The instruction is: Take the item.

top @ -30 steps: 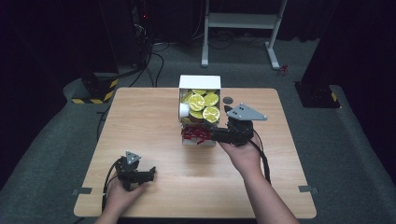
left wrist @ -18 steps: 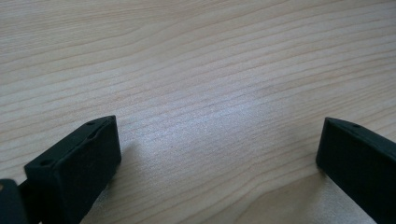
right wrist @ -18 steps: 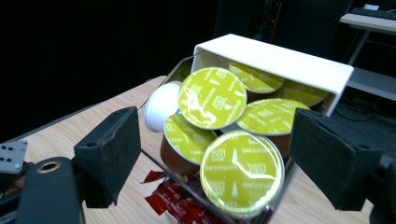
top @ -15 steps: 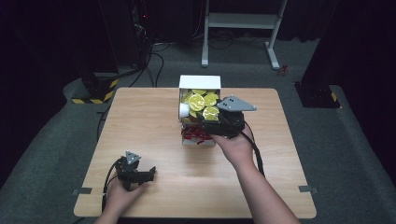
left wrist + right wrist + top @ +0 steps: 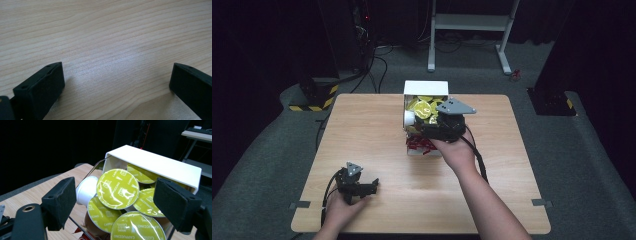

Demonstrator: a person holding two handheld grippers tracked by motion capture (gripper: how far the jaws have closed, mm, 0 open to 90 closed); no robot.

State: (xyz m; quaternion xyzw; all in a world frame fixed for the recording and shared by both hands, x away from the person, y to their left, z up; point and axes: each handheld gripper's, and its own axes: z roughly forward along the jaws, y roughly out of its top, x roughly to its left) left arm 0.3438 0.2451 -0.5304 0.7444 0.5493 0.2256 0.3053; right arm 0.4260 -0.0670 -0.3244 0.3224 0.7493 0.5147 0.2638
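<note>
Showing yellow-green foil lids, capsules (image 5: 117,188) heaped in white box (image 5: 160,165).

Left tongs (image 5: 369,186) lie low at the near left, held in the left hand (image 5: 343,210), jaws spread wide with nothing between them. Right forearm (image 5: 484,205) reaches from the near edge toward the far middle. Right hand (image 5: 457,152) grips the right tongs (image 5: 424,127) from behind, grey plate on top. Jaws have just been closing slightly; they stand apart, pads (image 5: 61,198) pressing on nothing.
</note>
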